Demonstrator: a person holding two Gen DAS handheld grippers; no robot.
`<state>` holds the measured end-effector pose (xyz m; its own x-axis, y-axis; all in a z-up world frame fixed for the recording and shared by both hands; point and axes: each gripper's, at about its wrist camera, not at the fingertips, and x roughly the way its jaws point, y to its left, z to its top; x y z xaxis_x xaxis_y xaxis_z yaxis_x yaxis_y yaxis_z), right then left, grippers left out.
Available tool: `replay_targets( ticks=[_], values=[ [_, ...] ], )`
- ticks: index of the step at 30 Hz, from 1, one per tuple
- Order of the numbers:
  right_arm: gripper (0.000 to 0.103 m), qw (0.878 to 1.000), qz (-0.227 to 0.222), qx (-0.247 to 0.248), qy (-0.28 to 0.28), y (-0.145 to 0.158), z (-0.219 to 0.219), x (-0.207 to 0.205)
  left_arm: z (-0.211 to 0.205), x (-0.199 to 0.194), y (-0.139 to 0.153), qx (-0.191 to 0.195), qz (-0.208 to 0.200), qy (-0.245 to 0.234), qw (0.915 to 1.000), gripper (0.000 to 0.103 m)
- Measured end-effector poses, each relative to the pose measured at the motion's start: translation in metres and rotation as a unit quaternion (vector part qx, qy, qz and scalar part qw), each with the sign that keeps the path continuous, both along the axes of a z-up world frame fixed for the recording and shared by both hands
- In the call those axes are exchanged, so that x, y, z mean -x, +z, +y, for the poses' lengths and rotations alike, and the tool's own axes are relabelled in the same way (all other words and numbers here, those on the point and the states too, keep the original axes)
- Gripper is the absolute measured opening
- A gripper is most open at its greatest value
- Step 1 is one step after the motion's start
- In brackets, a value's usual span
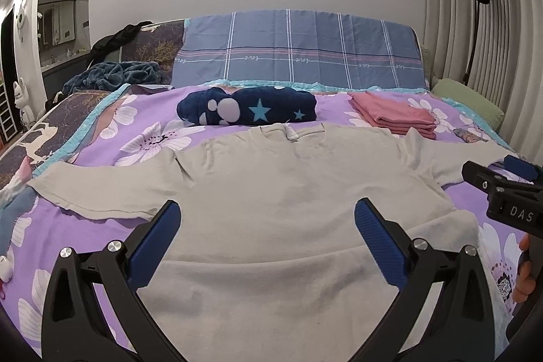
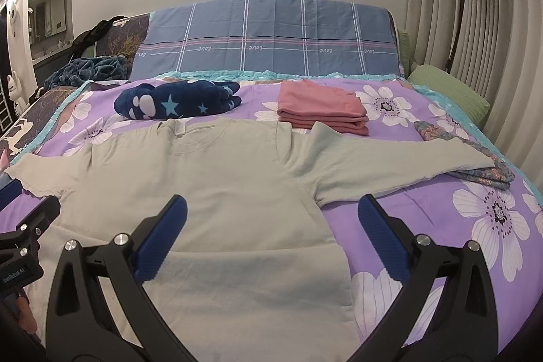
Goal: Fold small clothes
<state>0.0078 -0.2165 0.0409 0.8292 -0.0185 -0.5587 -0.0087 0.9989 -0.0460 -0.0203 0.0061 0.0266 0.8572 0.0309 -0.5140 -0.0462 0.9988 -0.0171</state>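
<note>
A pale grey shirt (image 1: 271,192) lies flat, sleeves outstretched, on a purple floral bedspread (image 2: 441,209). The left gripper (image 1: 266,240) and right gripper (image 2: 271,236) hover over its lower half, jaws spread wide, holding nothing.

Bed (image 1: 101,219) bears grey shirt (image 1: 288,192); pink stack (image 1: 393,117); navy bundle (image 1: 247,107).

A pale grey-beige T-shirt (image 1: 271,192) is spread flat on the bed's purple floral cover (image 2: 441,226), neckline toward the headboard and both short sleeves stretched out to the sides. Its lower part is doubled up, a horizontal fold edge being seen across the body. A folded pink garment (image 2: 322,109) is laid just beyond the shirt's right shoulder, and a rolled navy star-patterned piece (image 1: 247,109) just beyond the collar.
</note>
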Motion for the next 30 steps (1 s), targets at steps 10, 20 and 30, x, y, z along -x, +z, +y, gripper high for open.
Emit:
replay_targets(
  ticks=[10,20,30],
  values=[
    [0.101,1.0,0.009,0.005,0.003,-0.005,0.003,-0.006,0.023,-0.003,-0.01,0.024,0.01,0.013,0.9996,0.102],
    [0.101,0.999,0.031,0.007,0.002,-0.019,0.003,-0.015,0.108,-0.006,-0.039,0.1,0.051,0.076,0.9908,0.102],
    [0.101,0.998,0.059,0.032,0.004,-0.037,0.014,-0.026,0.274,-0.018,-0.08,0.257,0.07,0.184,0.9461,0.08]
  ],
)
